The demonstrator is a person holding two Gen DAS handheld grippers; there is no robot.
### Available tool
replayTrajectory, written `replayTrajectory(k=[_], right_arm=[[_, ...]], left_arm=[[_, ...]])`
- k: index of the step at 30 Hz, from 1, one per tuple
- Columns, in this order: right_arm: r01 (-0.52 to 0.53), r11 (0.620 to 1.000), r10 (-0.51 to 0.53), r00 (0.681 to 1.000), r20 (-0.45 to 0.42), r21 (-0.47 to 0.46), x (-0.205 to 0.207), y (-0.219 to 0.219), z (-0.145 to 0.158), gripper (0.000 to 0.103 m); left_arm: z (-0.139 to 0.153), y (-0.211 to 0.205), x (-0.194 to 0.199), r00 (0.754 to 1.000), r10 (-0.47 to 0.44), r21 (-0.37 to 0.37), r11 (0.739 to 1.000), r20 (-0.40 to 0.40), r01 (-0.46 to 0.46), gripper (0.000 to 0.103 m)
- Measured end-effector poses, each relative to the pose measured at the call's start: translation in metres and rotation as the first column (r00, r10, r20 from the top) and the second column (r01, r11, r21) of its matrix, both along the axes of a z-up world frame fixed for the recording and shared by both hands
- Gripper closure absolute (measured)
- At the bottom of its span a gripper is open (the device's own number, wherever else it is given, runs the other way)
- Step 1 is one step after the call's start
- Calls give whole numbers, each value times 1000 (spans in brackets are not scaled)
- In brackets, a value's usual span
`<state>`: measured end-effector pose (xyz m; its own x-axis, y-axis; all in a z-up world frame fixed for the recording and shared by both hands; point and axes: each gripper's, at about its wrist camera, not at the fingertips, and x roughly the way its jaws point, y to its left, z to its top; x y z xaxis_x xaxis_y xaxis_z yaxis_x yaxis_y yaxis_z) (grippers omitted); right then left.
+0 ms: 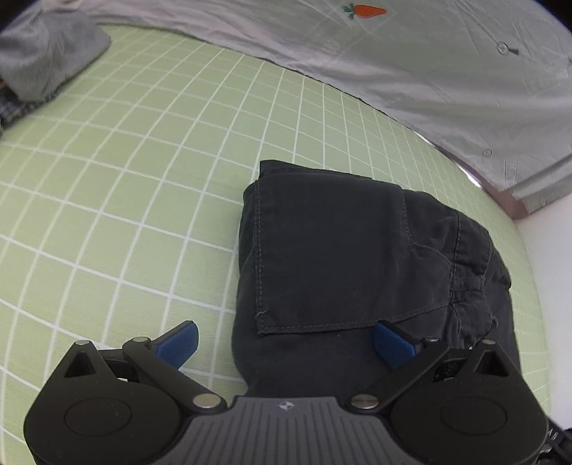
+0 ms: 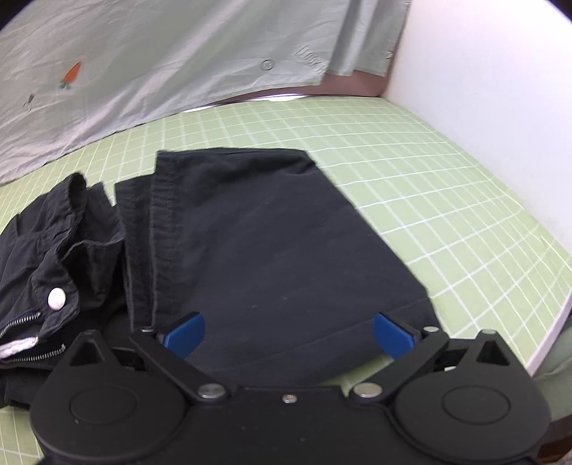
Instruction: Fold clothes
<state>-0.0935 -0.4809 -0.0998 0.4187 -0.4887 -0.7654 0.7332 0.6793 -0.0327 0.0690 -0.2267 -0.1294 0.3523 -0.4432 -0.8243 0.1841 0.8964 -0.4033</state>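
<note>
**Trousers lie folded on the grid sheet, both grippers spread above them**

The trousers (image 1: 343, 257) are dark, nearly black, and lie folded on a green sheet (image 1: 143, 179) printed with a white grid. In the left wrist view a patch pocket (image 1: 321, 257) with pale stitching faces up, with the gathered waistband at the right. In the right wrist view the folded legs (image 2: 271, 250) lie flat in layers, hems toward the far side. The open waist sits at the left, showing a white snap (image 2: 56, 299) and a metal zip (image 2: 21, 323).

Beyond the trousers a pale grey cover (image 1: 411, 64) lies across the sheet, bearing an embroidered orange carrot (image 1: 364, 11) and small round buttons. In the right wrist view a short line of stitched lettering (image 2: 309, 60) shows near the cover's edge; it is too small to read. A grey garment (image 1: 46, 53) lies bunched at the far left corner in the left wrist view. A white wall (image 2: 482, 107) runs along the right side.

The left gripper (image 1: 286, 339) hangs low over the near end of the trousers, its blue fingertips (image 1: 180, 343) spread wide: one over the sheet, the other over the dark cloth, nothing between them. The right gripper (image 2: 287, 334) is likewise spread wide over the near edge of the folded legs and grasps nothing.
</note>
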Motion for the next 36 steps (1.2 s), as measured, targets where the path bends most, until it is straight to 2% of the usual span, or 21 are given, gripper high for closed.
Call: replayTrajectory(k=[3,6,9,12,14,17,20,25,33,36], right_arm=[[24,1000,-24,1000,3,0,-5,-6,0,1],[43,999,-43,999,12,4,-9,-13,0,1],[62,998,-62,998,21,8,-14,-19,0,1],[81,997,-82,996,30,12,-19,-26,-1,1],[94,995,-95,995,36,15,-22,-30,-1,1],[108,994,-109,993,46,20,-26,-39,0,1],[97,995,-99,993,61,30,-33,-55,1,1],[79,996,-83,993,79,51,-47,-88,0,1],[75,993,-85,990,113,93,-76,-155,-3,1],[62,992,-75,990,121,110,-82,-175,-6,1]], left_arm=[[-7,2,5,999,18,-69,997,-49,-21,3],[-11,3,7,997,22,-122,992,-72,-31,17],[-11,2,7,997,24,-123,992,-72,-32,23],[-8,8,5,995,61,-137,988,-81,-71,39],[-2,14,3,991,98,-153,982,-90,-110,56],[15,15,-3,991,118,-167,978,-61,-126,69],[41,-1,-16,993,115,-167,980,10,-112,74],[86,-50,-47,987,79,-154,986,141,-57,77],[125,-160,-84,961,-20,-92,995,274,47,77],[120,-200,-94,956,-53,-69,995,289,76,77]])
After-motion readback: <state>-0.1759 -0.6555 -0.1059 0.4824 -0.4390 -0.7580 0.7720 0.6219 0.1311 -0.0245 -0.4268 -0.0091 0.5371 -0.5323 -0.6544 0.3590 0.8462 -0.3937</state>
